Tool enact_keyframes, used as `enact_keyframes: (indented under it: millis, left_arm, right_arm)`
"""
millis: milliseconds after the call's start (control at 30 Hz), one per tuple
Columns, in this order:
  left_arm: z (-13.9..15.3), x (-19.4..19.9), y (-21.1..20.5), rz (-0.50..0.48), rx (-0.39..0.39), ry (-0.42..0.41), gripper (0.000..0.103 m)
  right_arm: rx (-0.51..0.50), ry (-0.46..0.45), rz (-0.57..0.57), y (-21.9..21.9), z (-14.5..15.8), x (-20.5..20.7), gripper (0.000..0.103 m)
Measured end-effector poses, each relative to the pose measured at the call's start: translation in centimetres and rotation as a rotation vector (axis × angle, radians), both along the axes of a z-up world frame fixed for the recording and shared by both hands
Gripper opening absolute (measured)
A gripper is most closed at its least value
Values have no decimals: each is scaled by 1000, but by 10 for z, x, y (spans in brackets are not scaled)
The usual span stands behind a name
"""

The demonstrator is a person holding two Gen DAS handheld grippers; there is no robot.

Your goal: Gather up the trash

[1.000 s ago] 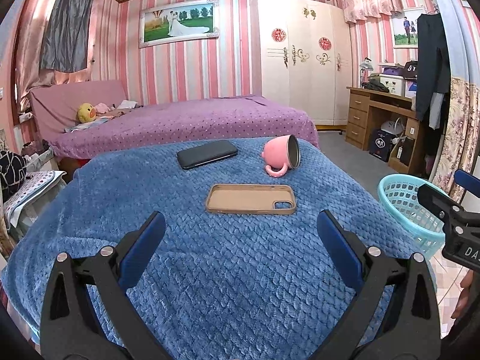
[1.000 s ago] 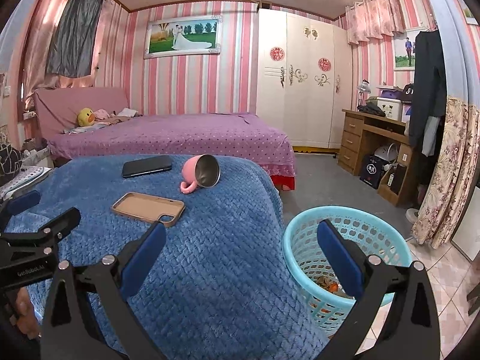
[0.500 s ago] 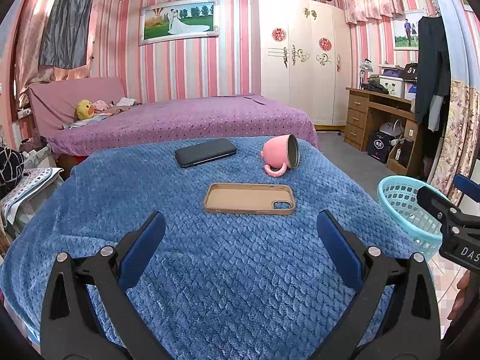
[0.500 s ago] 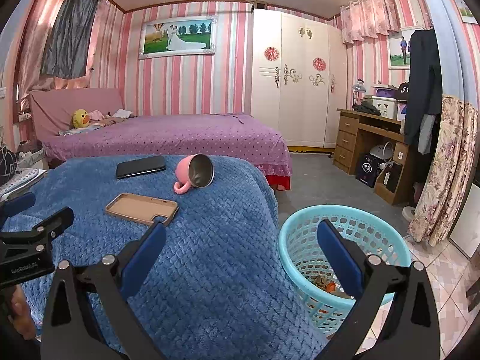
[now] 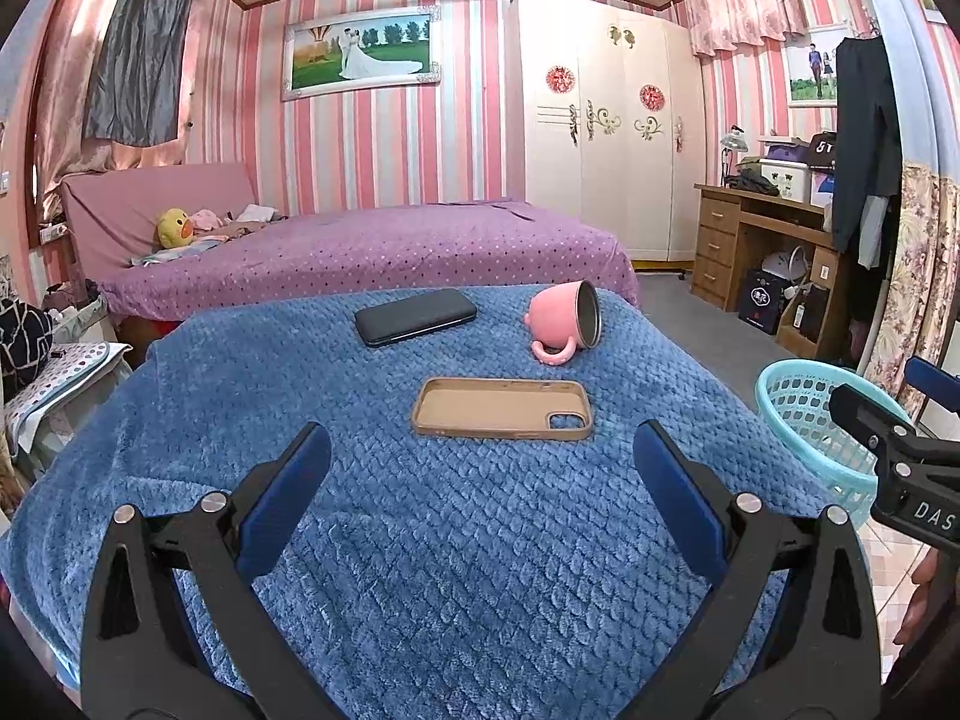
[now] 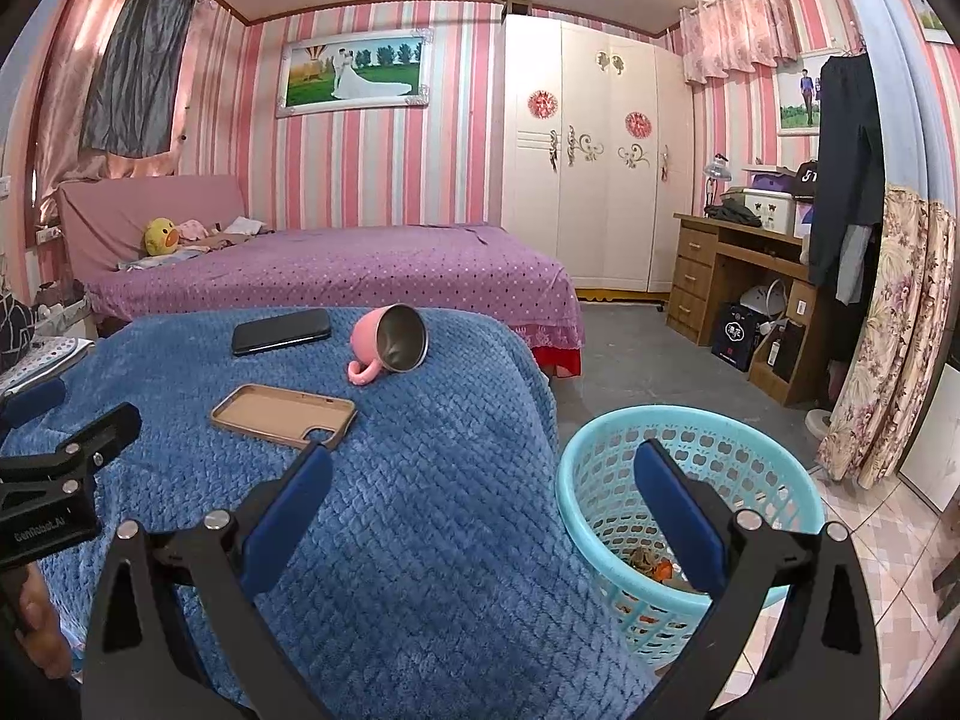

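left view: left gripper (image 5: 482,450) over blue blanket (image 5: 420,540), fingers wide apart, nothing between. right gripper (image 5: 900,444) seen at far right edge, side on, over basket (image 5: 798,420); only basket's left part in frame, contents not visible.

right view: right gripper (image 6: 483,474) straddling blanket (image 6: 420,540) edge and basket (image 6: 600,450), fingers wide apart, nothing between. left gripper (image 6: 66,438) at left edge, side on, a hand (image 6: 42,630) below it. whole basket rim and inside shown here only.

basket: light blue, perforated, round, upright on tiled floor just right of the blanket. trash (image 6: 651,564) at its bottom: small crumpled scraps, brown and orange, partly hidden behind right finger; kind not clear.

on blanket, far from grippers:
- phone case (image 5: 503,408), tan, hollow side up, long axis left-right, camera cutout at right end.
- phone (image 5: 415,317), black, flat, beyond the case, long axis left-right, slightly slanted.
- mug (image 5: 564,324), pink, on its side, metal-lined mouth facing right and near, handle resting on blanket; inside empty in right view (image 6: 390,342).

no loose trash seen on blanket.

beyond: purple bed (image 5: 372,252); wardrobe (image 5: 600,138) far right; desk (image 6: 738,276) at right.
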State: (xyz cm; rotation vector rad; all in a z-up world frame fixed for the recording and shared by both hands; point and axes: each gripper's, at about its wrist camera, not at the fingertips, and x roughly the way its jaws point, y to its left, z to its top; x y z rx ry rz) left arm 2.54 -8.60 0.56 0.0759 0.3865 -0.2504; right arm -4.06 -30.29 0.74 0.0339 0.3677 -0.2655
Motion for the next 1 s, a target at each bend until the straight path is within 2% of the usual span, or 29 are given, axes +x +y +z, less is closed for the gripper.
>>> enact_keyframes:
  millis: [1000]
  left_arm:
    - [4,-1,1,3,-1,-9,98]
  right_arm:
    - [2,0,2,0,0,0,98]
